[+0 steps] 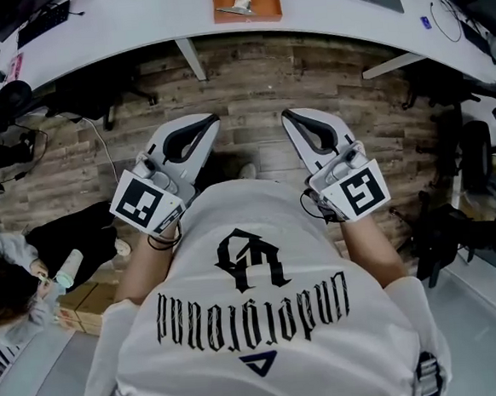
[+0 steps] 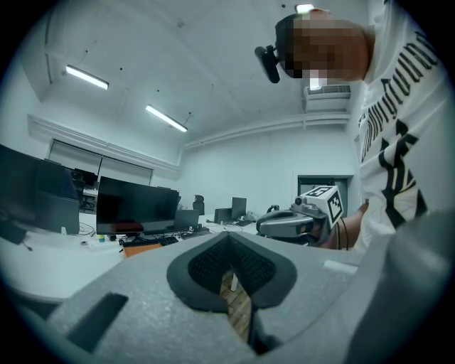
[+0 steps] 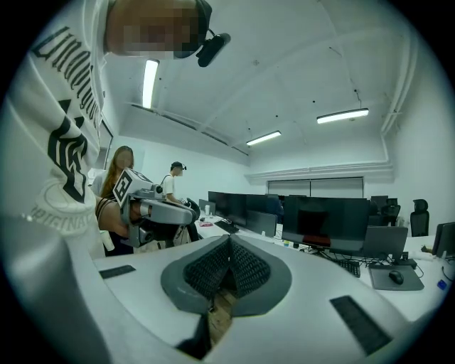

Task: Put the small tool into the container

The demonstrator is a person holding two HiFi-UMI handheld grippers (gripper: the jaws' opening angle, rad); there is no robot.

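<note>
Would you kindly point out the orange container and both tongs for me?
orange container (image 1: 264,16), head view, on its front wall.
left tongs (image 1: 213,117), head view, at the closed tips.
right tongs (image 1: 285,113), head view, at the closed tips.

Orange container (image 1: 247,1) is cut off by the top edge of the head view. The small tool (image 1: 237,8) lying in it is too small for its type to be told. The counter (image 1: 132,23) is cropped at the top and both sides. The hands are mostly hidden under the marker cubes of the left hand-held gripper (image 1: 212,119) and right hand-held gripper (image 1: 286,113). A seated person (image 1: 3,293) is cut by the left edge. Small items (image 2: 99,242) in the left gripper view cannot be identified.
</note>
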